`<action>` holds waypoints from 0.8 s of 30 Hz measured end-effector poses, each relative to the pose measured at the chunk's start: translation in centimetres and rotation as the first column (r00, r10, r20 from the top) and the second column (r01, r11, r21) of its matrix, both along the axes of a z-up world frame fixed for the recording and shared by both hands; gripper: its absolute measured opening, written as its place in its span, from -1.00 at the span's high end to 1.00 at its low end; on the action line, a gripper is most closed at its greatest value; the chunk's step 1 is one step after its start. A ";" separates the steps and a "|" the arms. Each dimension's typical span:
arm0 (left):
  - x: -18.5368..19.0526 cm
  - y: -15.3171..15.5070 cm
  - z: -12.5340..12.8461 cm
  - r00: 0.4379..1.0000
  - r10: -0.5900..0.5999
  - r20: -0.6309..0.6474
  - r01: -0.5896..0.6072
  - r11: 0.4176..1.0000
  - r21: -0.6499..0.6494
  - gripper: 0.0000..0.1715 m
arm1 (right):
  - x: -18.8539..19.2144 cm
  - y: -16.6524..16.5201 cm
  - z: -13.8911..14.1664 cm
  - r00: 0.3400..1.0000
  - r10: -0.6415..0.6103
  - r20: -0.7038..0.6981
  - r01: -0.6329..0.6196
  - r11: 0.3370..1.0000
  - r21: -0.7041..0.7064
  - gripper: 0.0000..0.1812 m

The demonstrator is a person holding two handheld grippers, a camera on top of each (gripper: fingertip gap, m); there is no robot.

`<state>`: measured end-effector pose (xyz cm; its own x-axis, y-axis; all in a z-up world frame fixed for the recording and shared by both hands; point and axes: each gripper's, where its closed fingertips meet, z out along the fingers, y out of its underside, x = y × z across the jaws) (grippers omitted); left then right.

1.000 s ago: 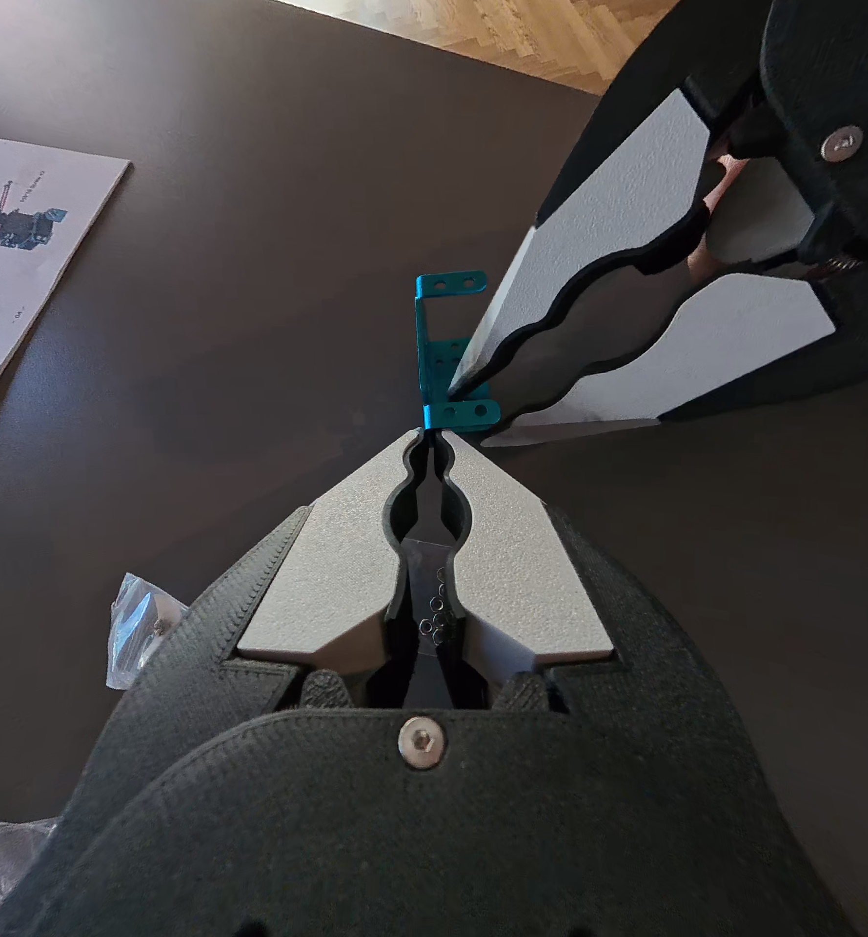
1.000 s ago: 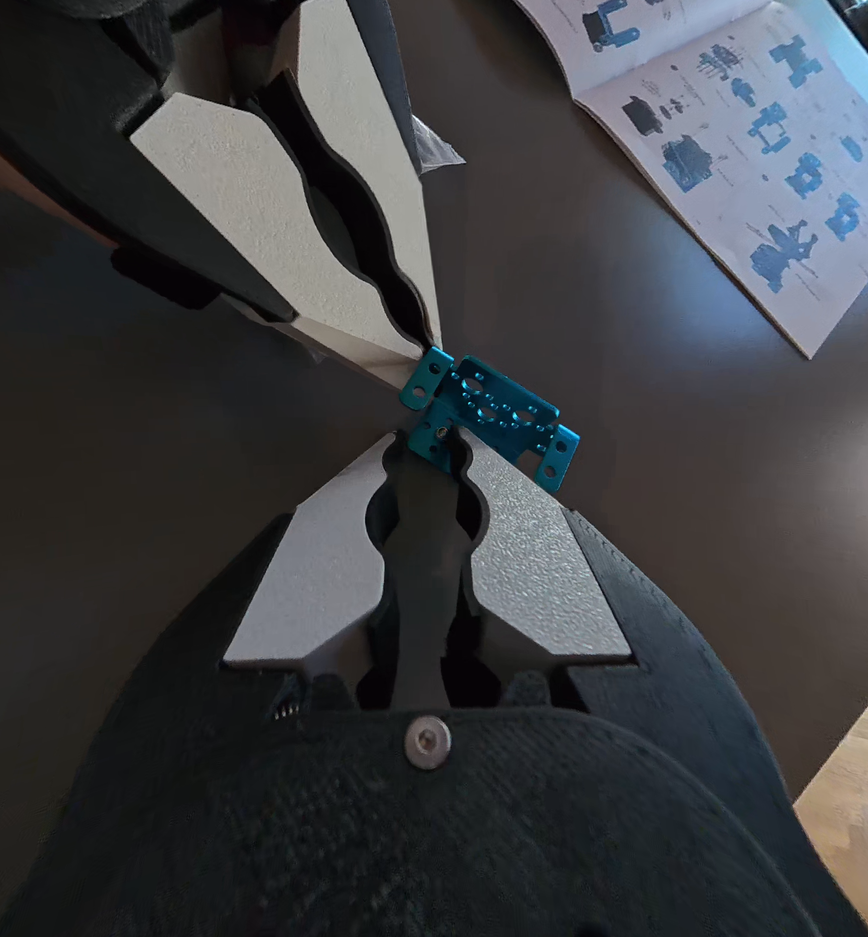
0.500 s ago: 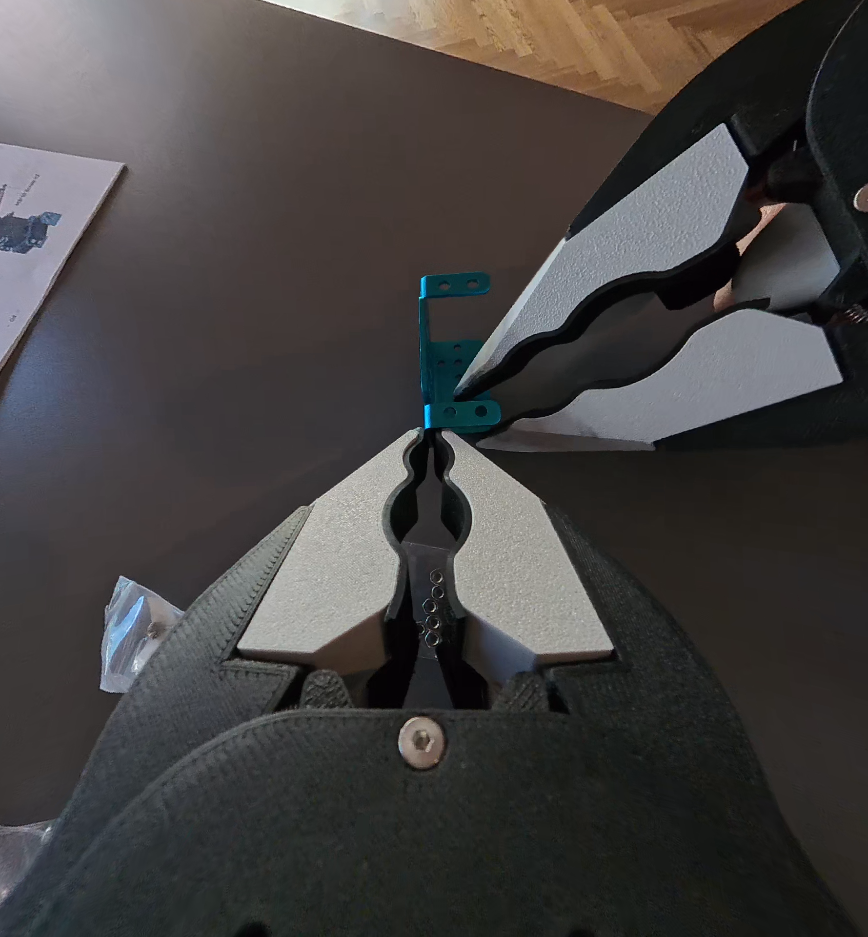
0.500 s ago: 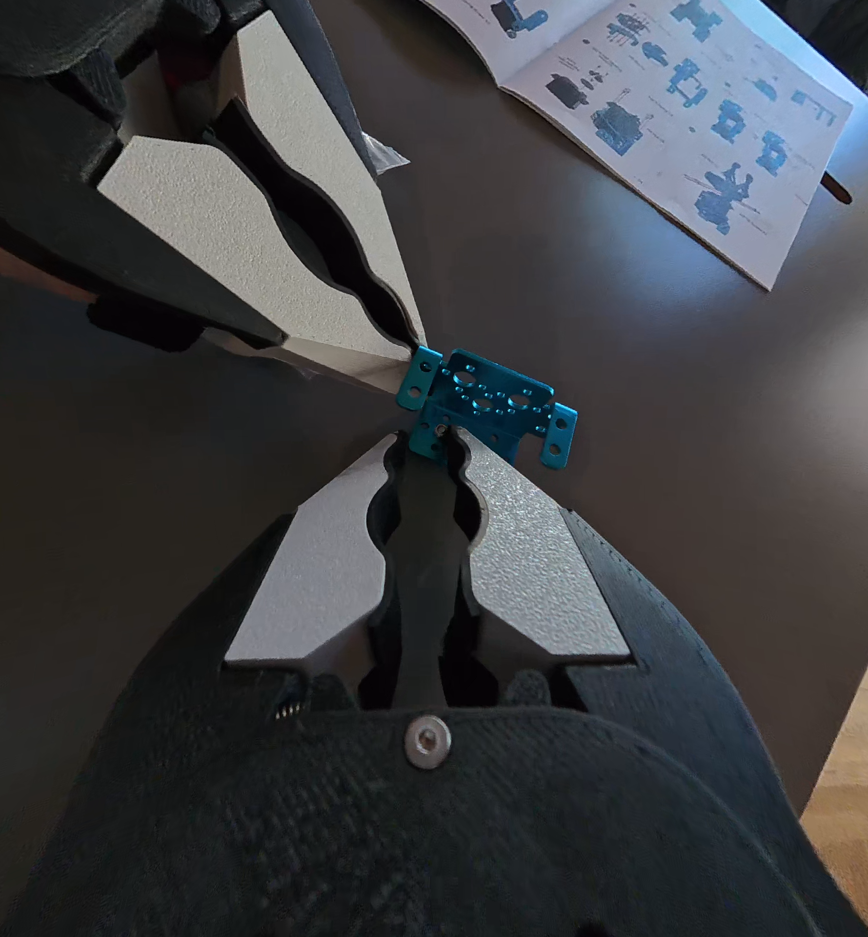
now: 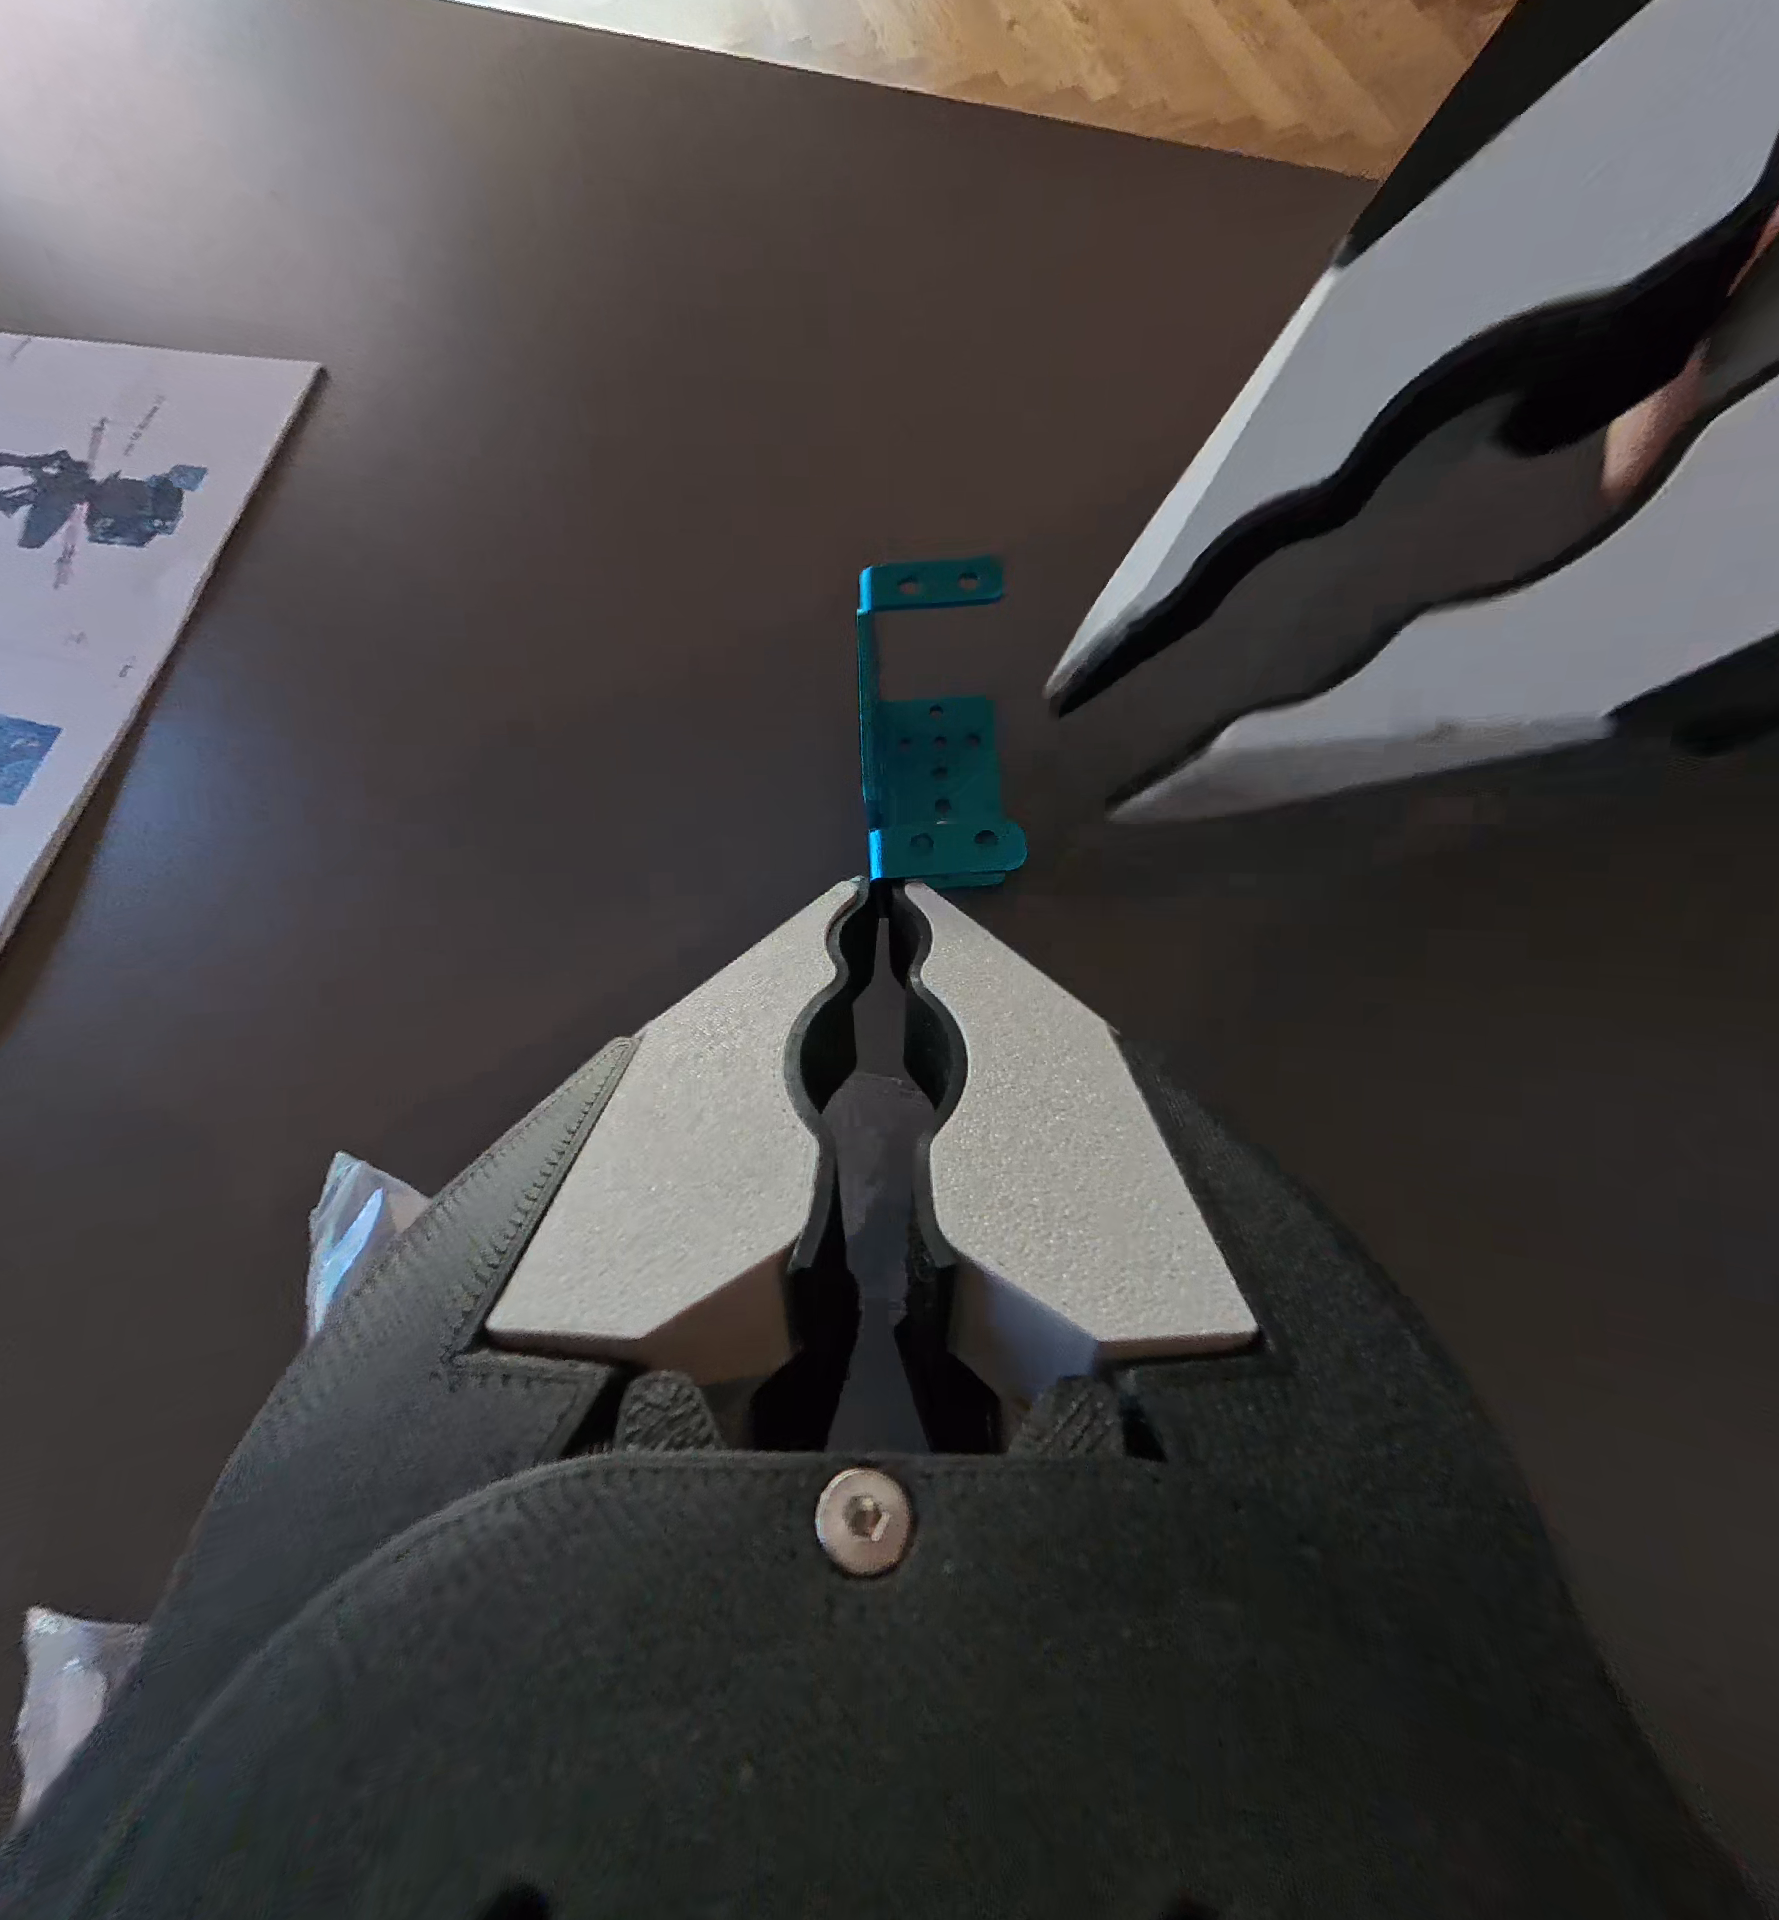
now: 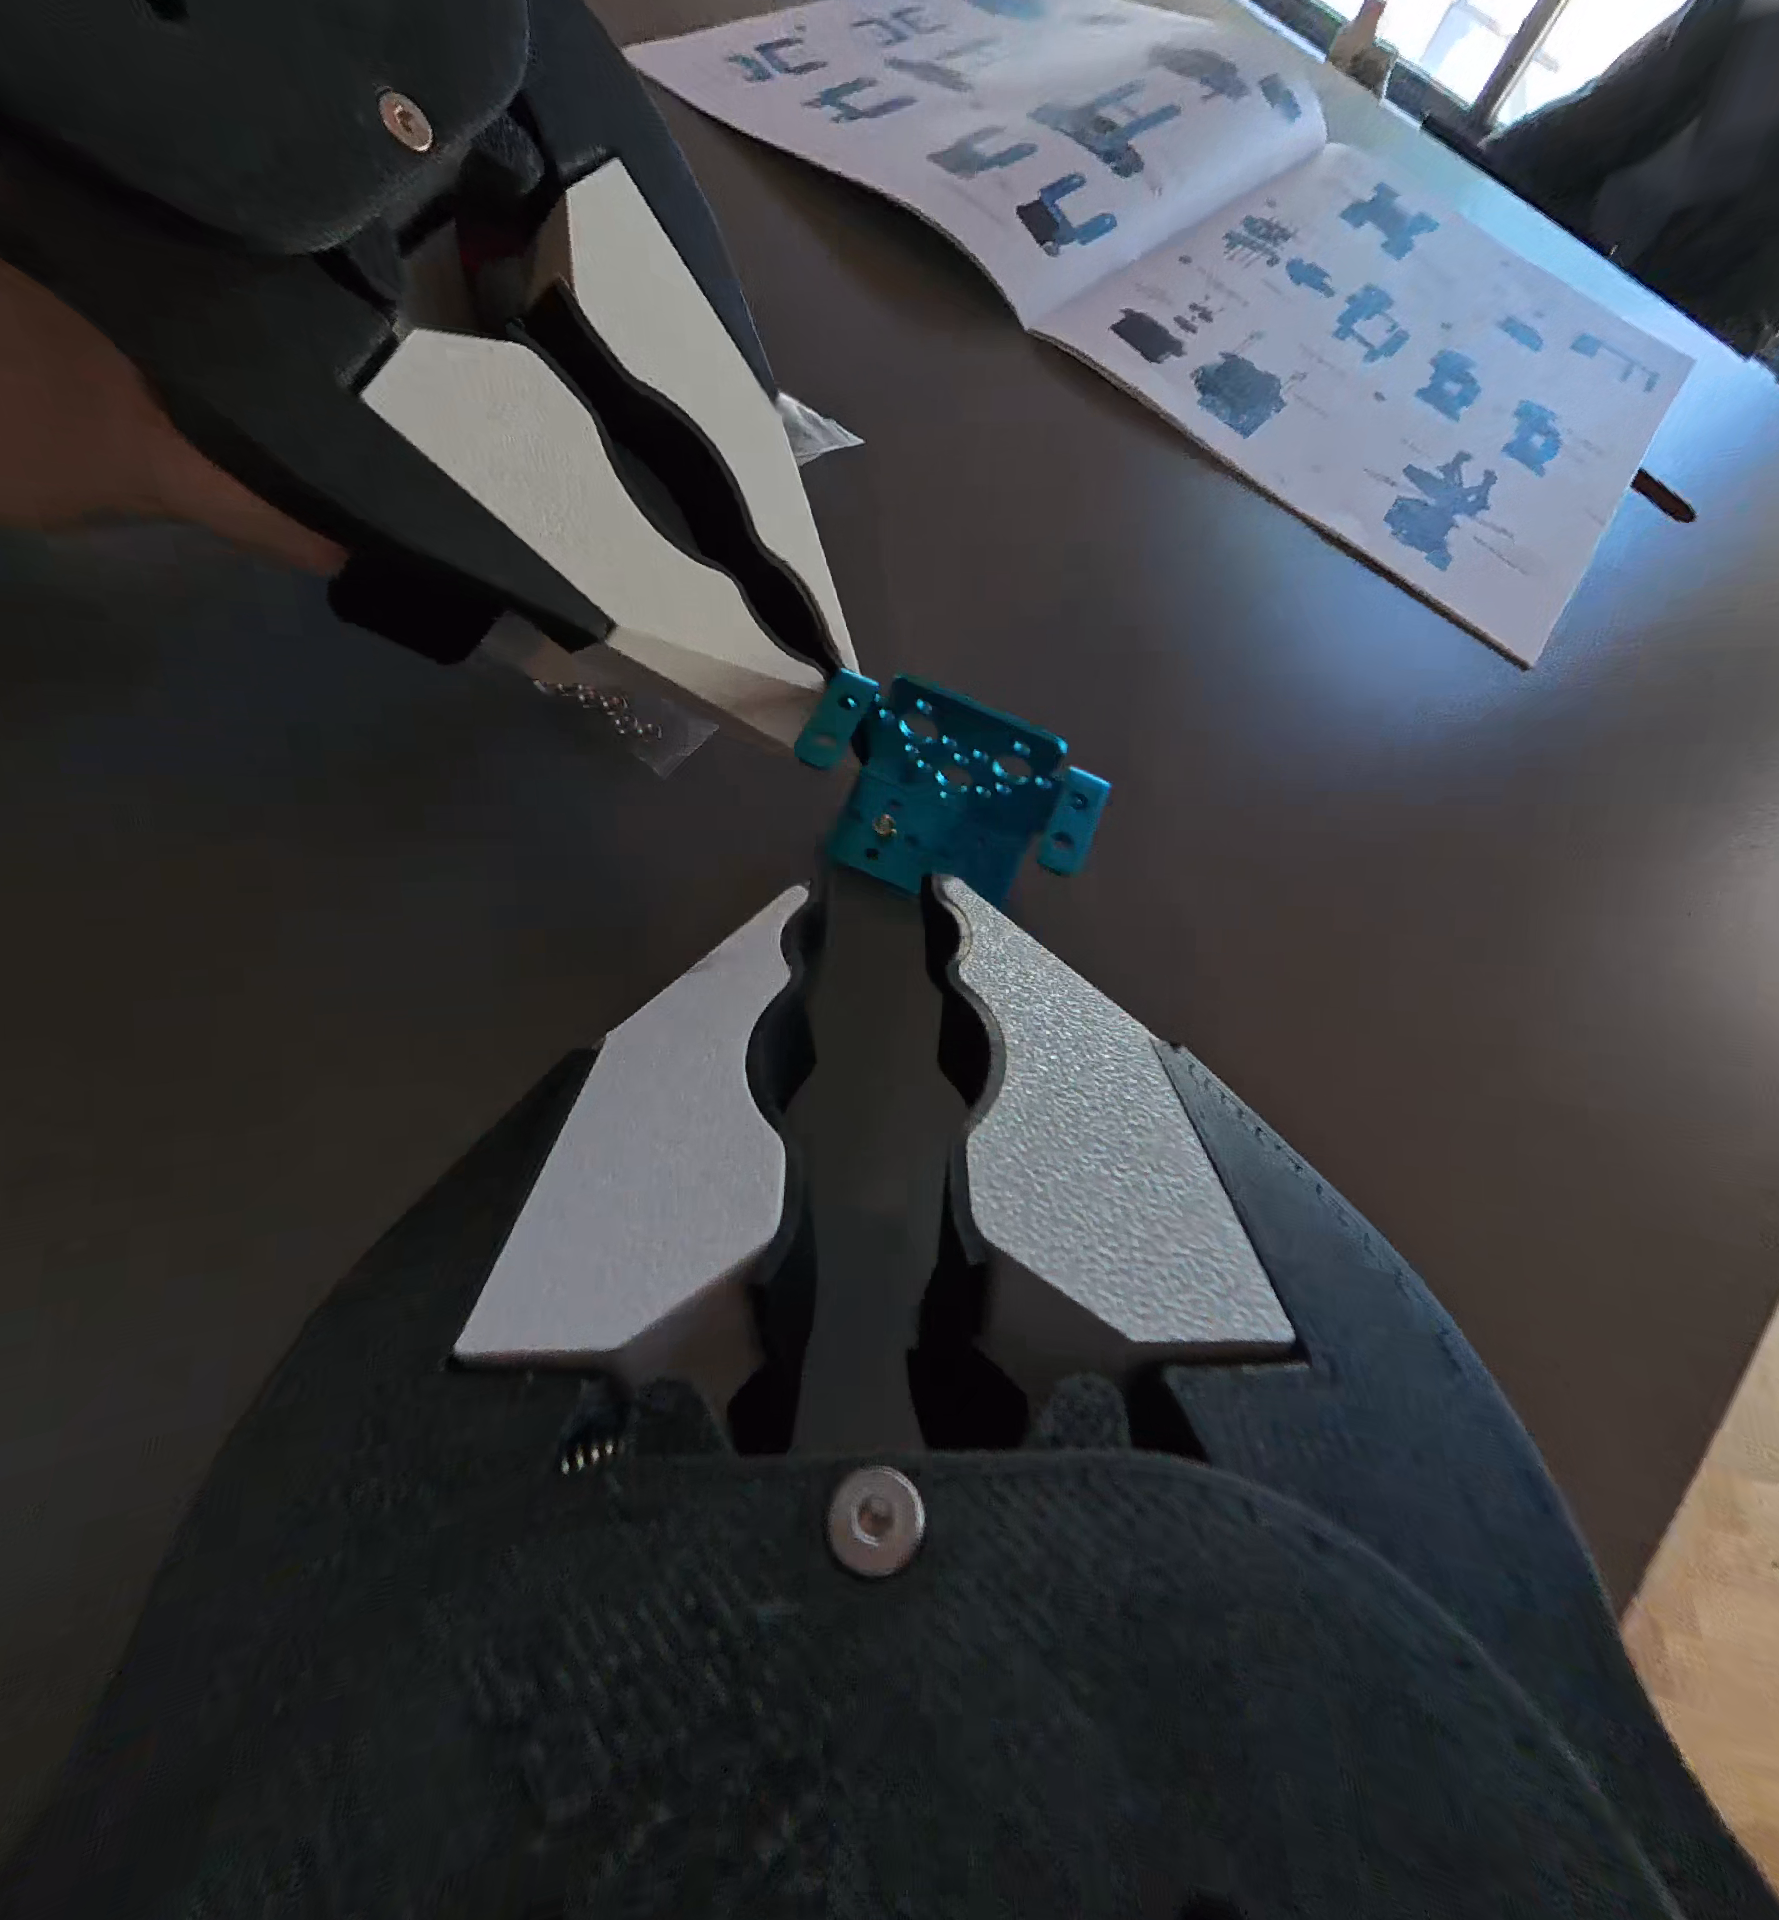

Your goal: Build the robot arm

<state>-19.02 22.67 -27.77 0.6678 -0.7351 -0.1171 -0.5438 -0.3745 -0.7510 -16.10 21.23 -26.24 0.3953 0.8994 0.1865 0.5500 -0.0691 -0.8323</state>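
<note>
Left gripper [image 5: 880,891] is clamped on one end flange of the blue metal bracket [image 5: 932,743], held just above the dark table [image 5: 552,520]. The bracket's long axis runs straight away from the left fingertips; its flanges turn toward the right gripper [image 6: 869,891]. That one's tips are parted, just beside the bracket, not touching. Open booklet [image 6: 1280,312] lies well apart; plastic bag [image 5: 345,1236] sits beside the left gripper.

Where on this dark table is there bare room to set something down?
Bare table stretches right of the blue bracket to the table edge, below the open booklet. Crowded: around the bracket, where the left tongs pinch it and the right tongs sit open beside it; plastic bags lie behind.
</note>
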 end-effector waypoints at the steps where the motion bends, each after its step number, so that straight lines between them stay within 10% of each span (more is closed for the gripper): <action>1: -0.2 0.0 0.0 1.000 -0.006 -0.011 0.006 1.000 0.007 0.99 | 0.6 0.2 0.4 1.000 -0.006 -0.010 0.006 1.000 0.015 0.81; 24: -1.6 0.1 0.4 0.930 0.032 -0.367 0.075 0.959 0.272 0.99 | -1.9 4.4 -1.8 0.969 -0.063 0.238 0.134 0.947 -0.294 0.84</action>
